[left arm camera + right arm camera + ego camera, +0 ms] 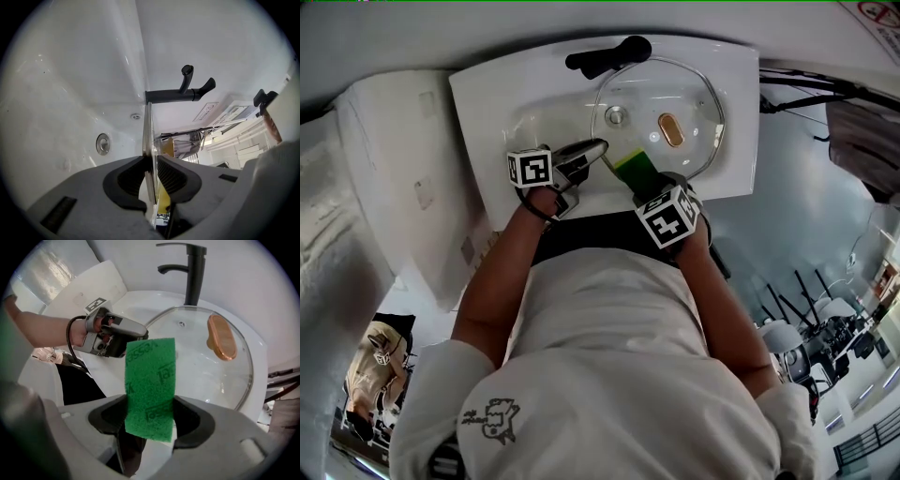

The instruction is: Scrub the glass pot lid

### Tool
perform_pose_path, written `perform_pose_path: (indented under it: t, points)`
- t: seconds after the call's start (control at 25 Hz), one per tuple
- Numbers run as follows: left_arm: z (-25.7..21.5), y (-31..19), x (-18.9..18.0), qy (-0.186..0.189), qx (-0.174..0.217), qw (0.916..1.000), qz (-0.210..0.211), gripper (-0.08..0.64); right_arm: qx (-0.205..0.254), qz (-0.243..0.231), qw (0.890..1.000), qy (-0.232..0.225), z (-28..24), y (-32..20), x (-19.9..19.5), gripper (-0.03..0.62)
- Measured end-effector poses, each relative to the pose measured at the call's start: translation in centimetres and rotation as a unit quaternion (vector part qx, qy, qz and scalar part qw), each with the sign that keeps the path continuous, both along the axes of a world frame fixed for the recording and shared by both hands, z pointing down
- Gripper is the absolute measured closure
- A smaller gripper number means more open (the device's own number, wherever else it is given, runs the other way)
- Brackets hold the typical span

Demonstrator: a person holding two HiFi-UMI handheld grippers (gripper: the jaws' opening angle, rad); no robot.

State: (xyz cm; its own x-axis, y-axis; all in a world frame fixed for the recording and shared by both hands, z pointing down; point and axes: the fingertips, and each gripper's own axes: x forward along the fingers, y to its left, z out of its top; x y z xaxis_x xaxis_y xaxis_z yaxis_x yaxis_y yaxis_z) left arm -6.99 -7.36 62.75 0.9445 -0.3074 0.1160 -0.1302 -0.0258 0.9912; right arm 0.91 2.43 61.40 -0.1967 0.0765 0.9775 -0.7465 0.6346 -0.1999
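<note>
Glass, clear and round, the pot lid (661,94) sits over the bowl of a white washbasin (478,94), just in front of a black faucet (609,53). Its copper-coloured oblong handle (672,129) faces up, right of centre. The left gripper (151,176) reaches in from the lid's left side, its jaws partly closed and clamped on the lid's rim. In the left gripper view the glass runs edge-on as a thin line between the two dark pads, with the basin's metal drain (102,143) off to the left of it. The right gripper (150,420) points steeply down at the lid's near edge, with its jaws closed on the lower part of a green scouring pad (150,380). The pad stands up out of the grip as a flat strip with faint lettering. Its free end overlaps the near rim of the lid, close beside the left gripper's tips. Whether the pad actually presses on the glass cannot be told.
</note>
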Motion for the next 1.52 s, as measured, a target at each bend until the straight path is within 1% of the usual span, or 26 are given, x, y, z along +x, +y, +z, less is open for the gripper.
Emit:
perform_pose_path:
  t: [0.16,0.32,0.4,0.56,0.72,0.84,1.04,1.24,1.36,1.52]
  points:
    - [-0.3,0.2,0.3,0.01,-0.01,0.9998,0.011,0.476,-0.018,0.005,1.0,0.008,0.4,1.0,2.6,0.298]
    - [-0.4,0.2,0.5,0.008,-0.013,0.9997,0.019,0.476,-0.024,0.004,1.0,0.015,0.2,1.1,4.3,0.298]
    - [-0.5,0.3,0.5,0.008,-0.013,0.9997,0.019,0.476,-0.016,0.0,1.0,0.009,-0.3,0.4,3.9,0.296]
    - [-0.4,0.2,0.4,0.005,-0.01,0.9998,0.017,0.476,0.009,-0.004,1.0,-0.009,-1.1,-2.9,1.2,0.296]
    - [-0.5,0.3,0.5,0.005,-0.008,0.9998,0.017,0.476,0.028,0.003,0.999,-0.024,-1.8,-6.2,-0.7,0.296]
    - [-0.5,0.2,0.5,0.005,-0.008,0.9998,0.017,0.476,0.035,0.01,0.999,-0.03,-1.9,-7.4,-1.3,0.296]
    - [-0.4,0.3,0.5,0.005,-0.008,0.9998,0.015,0.476,0.037,0.02,0.999,-0.025,-1.5,-6.9,-0.7,0.298]
    - [-0.4,0.3,0.5,0.003,-0.003,0.9998,0.018,0.476,0.026,0.033,0.999,-0.017,-1.2,-5.5,1.1,0.299]
    - [-0.4,0.2,0.5,0.003,-0.003,0.9998,0.018,0.476,0.02,0.03,0.999,-0.011,-1.1,-4.6,2.2,0.299]
    - [-0.4,0.2,0.4,0.003,-0.001,0.9998,0.02,0.476,0.0,0.021,1.0,-0.001,-0.5,-2.9,4.1,0.299]
